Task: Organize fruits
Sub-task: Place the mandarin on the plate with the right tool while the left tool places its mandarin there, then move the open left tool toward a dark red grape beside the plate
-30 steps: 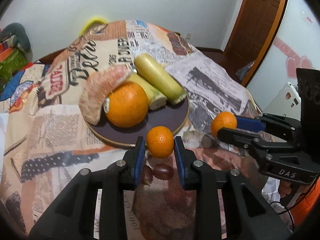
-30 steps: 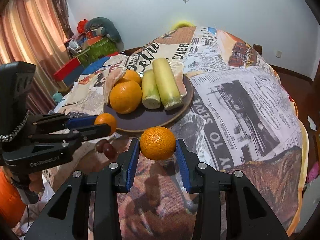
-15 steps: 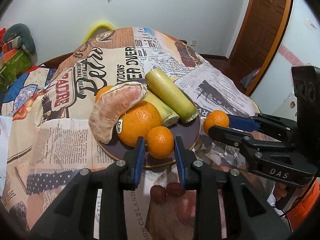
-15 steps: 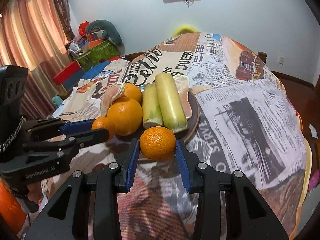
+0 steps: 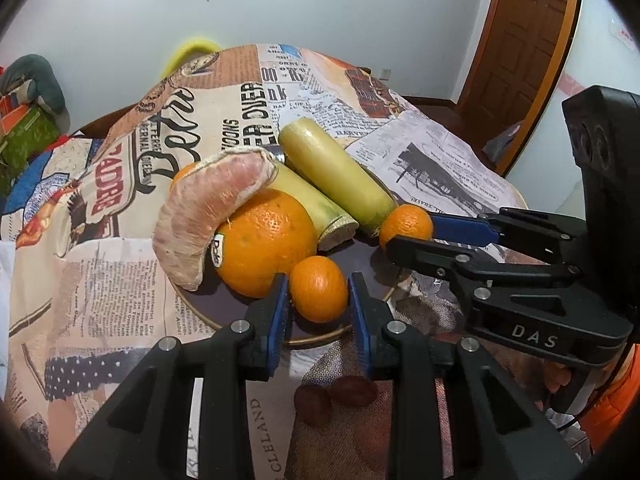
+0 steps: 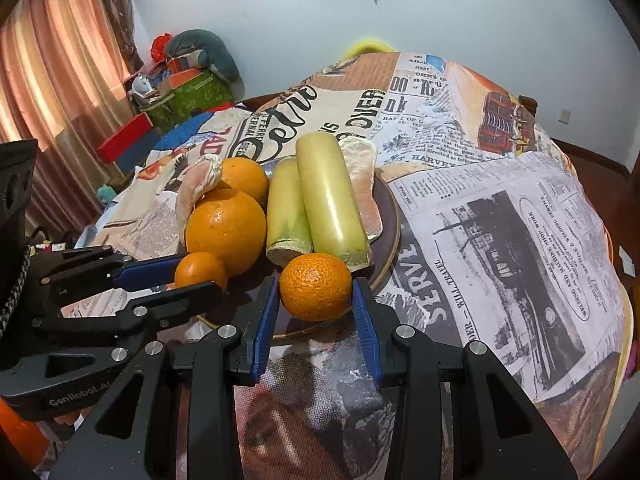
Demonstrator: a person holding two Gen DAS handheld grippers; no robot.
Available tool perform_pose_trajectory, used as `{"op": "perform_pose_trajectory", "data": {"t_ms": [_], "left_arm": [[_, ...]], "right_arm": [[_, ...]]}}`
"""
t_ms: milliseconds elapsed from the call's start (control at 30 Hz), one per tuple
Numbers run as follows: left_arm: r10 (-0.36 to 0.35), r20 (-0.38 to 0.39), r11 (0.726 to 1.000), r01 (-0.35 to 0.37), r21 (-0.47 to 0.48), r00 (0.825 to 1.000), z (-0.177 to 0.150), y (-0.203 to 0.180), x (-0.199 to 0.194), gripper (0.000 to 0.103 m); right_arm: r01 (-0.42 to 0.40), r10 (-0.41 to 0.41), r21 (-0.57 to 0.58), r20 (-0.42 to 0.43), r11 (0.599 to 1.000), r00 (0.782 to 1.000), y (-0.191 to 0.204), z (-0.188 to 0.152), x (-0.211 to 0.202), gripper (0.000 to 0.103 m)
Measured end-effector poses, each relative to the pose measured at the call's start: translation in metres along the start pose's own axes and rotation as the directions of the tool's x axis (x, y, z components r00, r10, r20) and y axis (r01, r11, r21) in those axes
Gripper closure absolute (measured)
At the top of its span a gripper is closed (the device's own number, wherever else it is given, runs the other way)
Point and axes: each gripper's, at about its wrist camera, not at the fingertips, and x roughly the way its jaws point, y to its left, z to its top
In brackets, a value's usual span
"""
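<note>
My left gripper (image 5: 318, 298) is shut on a small mandarin (image 5: 318, 292) above the near part of the dark round plate (image 5: 224, 306). In the right wrist view, my right gripper (image 6: 316, 300) is shut on a second, larger mandarin (image 6: 316, 286) over the plate's near rim (image 6: 394, 232). Each gripper shows in the other's view: the right gripper (image 5: 408, 235) at the right, the left gripper (image 6: 197, 277) at the left. The plate holds a large orange (image 5: 266, 242), a pomelo segment (image 5: 204, 216) and two pale green cane pieces (image 5: 336, 176). A second orange (image 6: 244, 178) lies behind the first.
Two small brown fruits (image 5: 336, 394) lie on the newspaper-print tablecloth (image 6: 500, 220) just below my left gripper. The round table drops off at the right. Beyond it are a wooden door (image 5: 516, 40), stacked boxes (image 6: 180, 92) and curtains (image 6: 52, 60).
Both grippers have moved forward with their mandarins, from above the cloth in front of the plate to over its near part. The two mandarins now sit closer to the plated fruit.
</note>
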Motion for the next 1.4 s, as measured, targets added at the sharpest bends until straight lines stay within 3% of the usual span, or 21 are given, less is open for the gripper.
{"op": "perform_pose_trajectory", "data": {"t_ms": [467, 1100, 1400], "left_arm": [[0.001, -0.001, 1.000, -0.001, 0.000, 1.000, 0.000, -0.001, -0.007, 0.073], [0.055, 0.088, 0.998, -0.054, -0.017, 0.995, -0.012, 0.009, -0.071, 0.072], [0.068, 0.036, 0.997, -0.067, -0.034, 0.997, -0.034, 0.018, -0.069, 0.071]], "right_arm": [[0.002, -0.002, -0.009, -0.011, 1.000, 1.000, 0.001, 0.001, -0.001, 0.068], [0.020, -0.017, -0.053, 0.046, 0.998, 0.999, 0.030, -0.003, -0.045, 0.068], [0.028, -0.027, -0.060, 0.018, 0.998, 0.999, 0.044, -0.021, -0.046, 0.059]]}}
